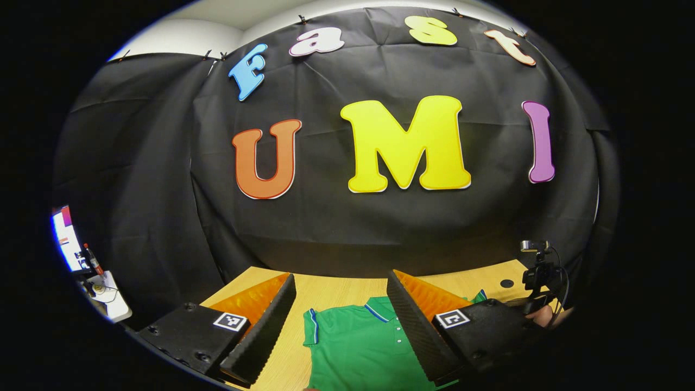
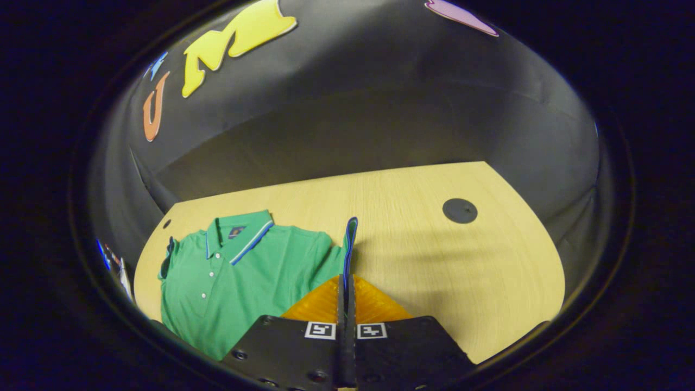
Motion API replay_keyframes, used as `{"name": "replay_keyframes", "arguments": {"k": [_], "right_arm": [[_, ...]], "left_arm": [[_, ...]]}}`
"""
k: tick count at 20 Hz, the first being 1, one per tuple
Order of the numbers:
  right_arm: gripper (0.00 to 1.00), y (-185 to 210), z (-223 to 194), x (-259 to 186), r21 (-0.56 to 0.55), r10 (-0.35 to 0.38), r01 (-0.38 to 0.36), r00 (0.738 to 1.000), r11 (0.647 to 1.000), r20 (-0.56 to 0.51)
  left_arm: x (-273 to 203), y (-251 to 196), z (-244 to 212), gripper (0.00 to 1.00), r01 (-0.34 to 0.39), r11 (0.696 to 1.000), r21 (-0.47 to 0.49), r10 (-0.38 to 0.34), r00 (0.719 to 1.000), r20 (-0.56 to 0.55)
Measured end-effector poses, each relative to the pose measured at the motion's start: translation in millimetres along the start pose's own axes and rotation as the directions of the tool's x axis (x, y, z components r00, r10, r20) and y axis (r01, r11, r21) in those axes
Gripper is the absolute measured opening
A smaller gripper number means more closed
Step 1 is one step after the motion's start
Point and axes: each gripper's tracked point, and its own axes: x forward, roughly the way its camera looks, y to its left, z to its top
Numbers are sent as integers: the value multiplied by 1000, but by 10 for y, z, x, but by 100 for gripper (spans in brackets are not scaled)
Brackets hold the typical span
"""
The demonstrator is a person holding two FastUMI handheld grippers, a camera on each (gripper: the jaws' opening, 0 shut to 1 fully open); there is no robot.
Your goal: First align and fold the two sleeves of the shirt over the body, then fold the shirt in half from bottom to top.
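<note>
A green polo shirt with blue-and-white collar trim lies face up on the wooden table, collar toward the back wall. My right gripper is shut on one sleeve, whose blue-edged cuff stands up just beyond the fingertips. The other sleeve lies flat at the shirt's far side. In the left gripper view the shirt lies low between my wide-open fingers, collar nearest the right finger. My left gripper hovers above it, holding nothing. The other gripper, with a hand behind it, shows at the far right.
A round black grommet sits in the table toward the back right, and a smaller hole near the back left corner. A side table with a bottle and a lit screen stands beyond the booth's left wall.
</note>
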Motion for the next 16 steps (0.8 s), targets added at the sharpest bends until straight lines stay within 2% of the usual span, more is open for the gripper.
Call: {"name": "replay_keyframes", "arguments": {"k": [7, 12, 16], "right_arm": [[0, 575, 236, -264, -17, -8, 9, 1000, 1000, 27], [0, 1153, 276, -195, -5, -7, 7, 1000, 1000, 7], [0, 1571, 175, -62, -36, -18, 17, 1000, 999, -15]], "left_arm": [[-53, 191, -4, 100, -9, 998, -61, 10, 1000, 15], [-146, 611, -64, 100, -46, 996, -81, 48, 999, 18], [-214, 957, -134, 100, -74, 994, -81, 75, 997, 10]]}}
